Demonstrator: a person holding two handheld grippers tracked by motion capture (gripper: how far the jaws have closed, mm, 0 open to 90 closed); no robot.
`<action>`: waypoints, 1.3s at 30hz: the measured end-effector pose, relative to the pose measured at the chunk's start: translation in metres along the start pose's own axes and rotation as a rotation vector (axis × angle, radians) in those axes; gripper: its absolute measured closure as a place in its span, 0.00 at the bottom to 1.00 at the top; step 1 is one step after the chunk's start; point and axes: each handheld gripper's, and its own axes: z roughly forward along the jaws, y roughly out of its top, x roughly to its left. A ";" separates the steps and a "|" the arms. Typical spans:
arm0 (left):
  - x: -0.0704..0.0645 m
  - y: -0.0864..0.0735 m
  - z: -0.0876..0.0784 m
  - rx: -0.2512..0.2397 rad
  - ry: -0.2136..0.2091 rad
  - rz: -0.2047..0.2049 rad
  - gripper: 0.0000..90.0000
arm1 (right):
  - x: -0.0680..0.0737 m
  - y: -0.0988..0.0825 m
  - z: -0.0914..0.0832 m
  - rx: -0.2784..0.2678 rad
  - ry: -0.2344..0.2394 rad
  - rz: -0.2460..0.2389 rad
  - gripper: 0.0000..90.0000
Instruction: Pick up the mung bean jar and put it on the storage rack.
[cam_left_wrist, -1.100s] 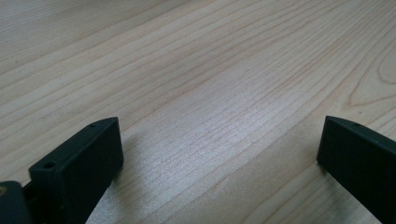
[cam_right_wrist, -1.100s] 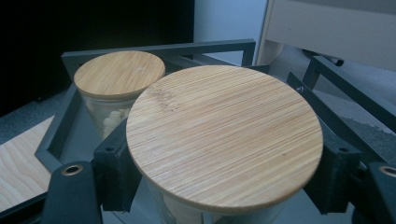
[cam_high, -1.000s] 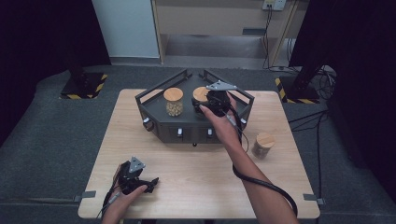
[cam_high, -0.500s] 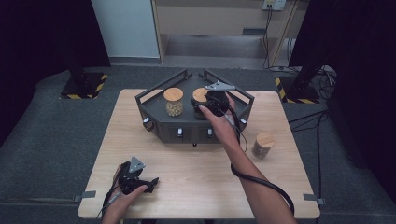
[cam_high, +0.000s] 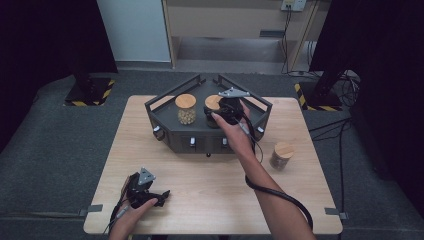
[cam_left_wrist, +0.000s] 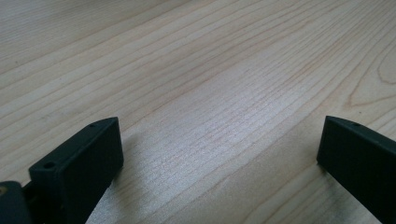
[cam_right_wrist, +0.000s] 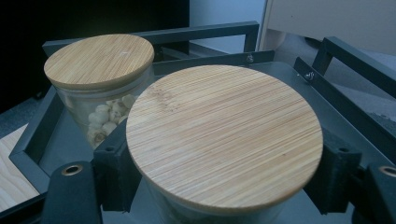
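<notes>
A glass jar with a bamboo lid (cam_right_wrist: 224, 135) stands in the dark grey tray (cam_right_wrist: 210, 30), and my right gripper (cam_right_wrist: 224, 175) is shut on it just under the lid, one jaw on each side. In the high view that jar (cam_high: 212, 102) sits at the tray's middle under the right gripper (cam_high: 219, 114). A second lidded jar (cam_high: 185, 107) with pale pieces inside stands left of it, apart; it is the jar (cam_right_wrist: 100, 60) beyond the held one. My left gripper (cam_high: 161, 195) lies on the table's front left, open, jaws wide over bare wood (cam_left_wrist: 219, 154).
A third lidded jar (cam_high: 281, 155) stands on the wooden table (cam_high: 210, 200) right of the tray (cam_high: 200, 141). The tray has raised rails at its back and sides and knobs on its front wall. A cable trails from the right forearm across the table.
</notes>
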 end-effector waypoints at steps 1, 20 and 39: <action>0.000 0.000 0.000 0.000 0.000 0.000 0.00 | 0.000 0.000 0.001 0.001 0.000 -0.001 0.28; 0.000 0.000 0.000 0.000 -0.001 0.001 0.00 | -0.001 -0.004 0.006 0.008 0.000 0.011 0.28; 0.000 0.000 0.000 0.000 -0.001 0.001 0.00 | 0.000 -0.007 0.008 -0.001 -0.003 -0.006 0.28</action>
